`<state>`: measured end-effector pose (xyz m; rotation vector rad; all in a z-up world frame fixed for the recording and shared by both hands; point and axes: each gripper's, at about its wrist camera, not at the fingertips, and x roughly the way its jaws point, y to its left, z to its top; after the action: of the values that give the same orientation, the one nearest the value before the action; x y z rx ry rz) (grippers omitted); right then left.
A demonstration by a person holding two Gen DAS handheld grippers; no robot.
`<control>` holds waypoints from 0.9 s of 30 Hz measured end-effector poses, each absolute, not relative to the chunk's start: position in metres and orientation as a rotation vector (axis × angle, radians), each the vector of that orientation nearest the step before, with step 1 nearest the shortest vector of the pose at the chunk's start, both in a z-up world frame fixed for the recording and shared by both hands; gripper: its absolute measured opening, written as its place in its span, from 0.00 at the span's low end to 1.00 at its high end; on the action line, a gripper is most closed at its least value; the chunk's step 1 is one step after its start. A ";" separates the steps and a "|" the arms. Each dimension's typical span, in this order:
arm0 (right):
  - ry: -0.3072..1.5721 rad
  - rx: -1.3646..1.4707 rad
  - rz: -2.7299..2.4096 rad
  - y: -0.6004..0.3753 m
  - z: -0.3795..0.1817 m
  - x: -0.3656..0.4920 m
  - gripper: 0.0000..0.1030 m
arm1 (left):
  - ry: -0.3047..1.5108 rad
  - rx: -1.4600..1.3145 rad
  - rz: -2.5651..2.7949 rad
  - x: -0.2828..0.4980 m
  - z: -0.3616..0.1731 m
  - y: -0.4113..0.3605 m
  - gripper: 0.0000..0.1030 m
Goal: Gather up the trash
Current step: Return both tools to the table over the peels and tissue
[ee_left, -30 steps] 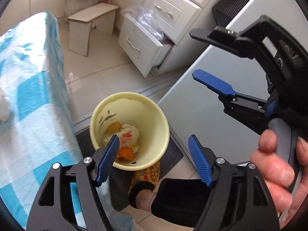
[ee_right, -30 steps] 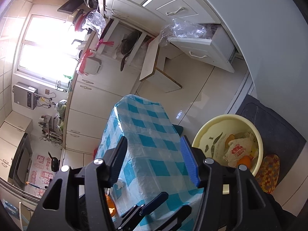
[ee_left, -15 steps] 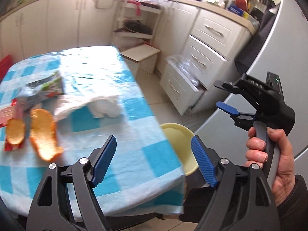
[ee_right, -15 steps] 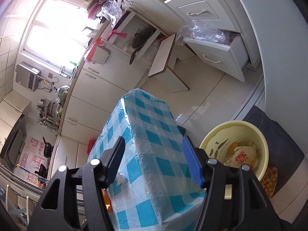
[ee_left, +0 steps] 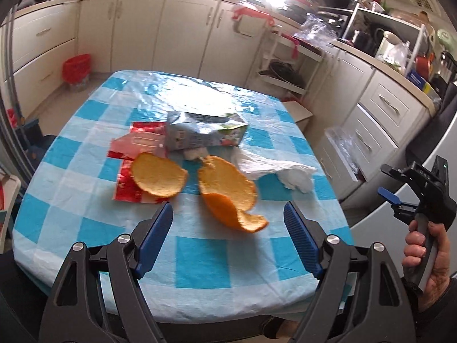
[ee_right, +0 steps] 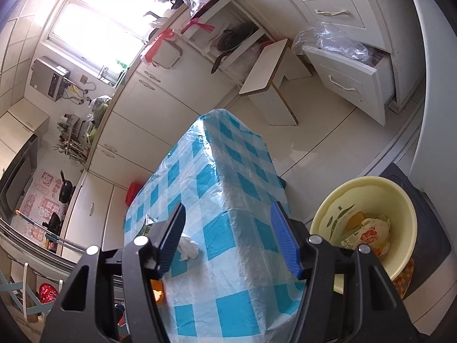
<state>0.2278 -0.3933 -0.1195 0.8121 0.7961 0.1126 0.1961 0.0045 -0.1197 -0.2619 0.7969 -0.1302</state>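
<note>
Left claw [ee_left: 228,240] wide, nothing between its pads, jaws just opened a bit further, over the near edge of the worktop [ee_left: 200,268]. Right claw [ee_right: 228,237] about half open, empty, also just widened. Trash on the blue-check cloth: two orange peels [ee_left: 225,191], one crumpled white tissue [ee_left: 294,177], one flattened carton [ee_left: 205,131], red wrapper [ee_left: 128,183] partly hidden under the peel and carton. Small item under the carton, can't identify. Yellow bin [ee_right: 371,200] on the floor beside the worktop, near rim cut off by the right claw; holds peel and a printed bag.
</note>
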 end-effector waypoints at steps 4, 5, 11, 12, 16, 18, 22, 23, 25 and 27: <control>0.818 0.783 0.144 -0.377 -0.119 0.233 0.58 | 0.797 -0.335 -0.042 0.204 -0.129 0.043 0.74; 0.822 0.772 0.152 -0.373 -0.119 0.234 0.58 | 0.796 -0.347 -0.031 0.207 -0.131 0.050 0.74; 0.865 0.691 0.201 -0.342 -0.122 0.246 0.58 | 0.816 -0.343 -0.015 0.226 -0.146 0.067 0.69; 0.874 0.683 0.209 -0.338 -0.123 0.249 0.58 | 0.822 -0.345 -0.016 0.228 -0.148 0.068 0.68; 0.909 0.649 0.238 -0.320 -0.129 0.258 0.58 | 0.829 -0.351 -0.021 0.238 -0.154 0.069 0.64; 0.922 0.635 0.247 -0.312 -0.131 0.263 0.58 | 0.831 -0.347 -0.026 0.243 -0.156 0.069 0.64; 0.945 0.615 0.259 -0.296 -0.136 0.273 0.58 | 0.847 -0.342 -0.041 0.252 -0.161 0.070 0.63; 0.950 0.610 0.262 -0.292 -0.136 0.275 0.58 | 0.849 -0.338 -0.042 0.253 -0.162 0.070 0.62; 0.959 0.597 0.270 -0.284 -0.137 0.279 0.58 | 0.855 -0.333 -0.046 0.257 -0.165 0.070 0.61; 0.966 0.582 0.275 -0.275 -0.139 0.284 0.58 | 0.856 -0.333 -0.045 0.261 -0.167 0.072 0.61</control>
<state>0.2841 -0.2751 -0.1389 0.5816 0.9665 0.2750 0.2609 0.0720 -0.1671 -0.3328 0.8560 -0.0450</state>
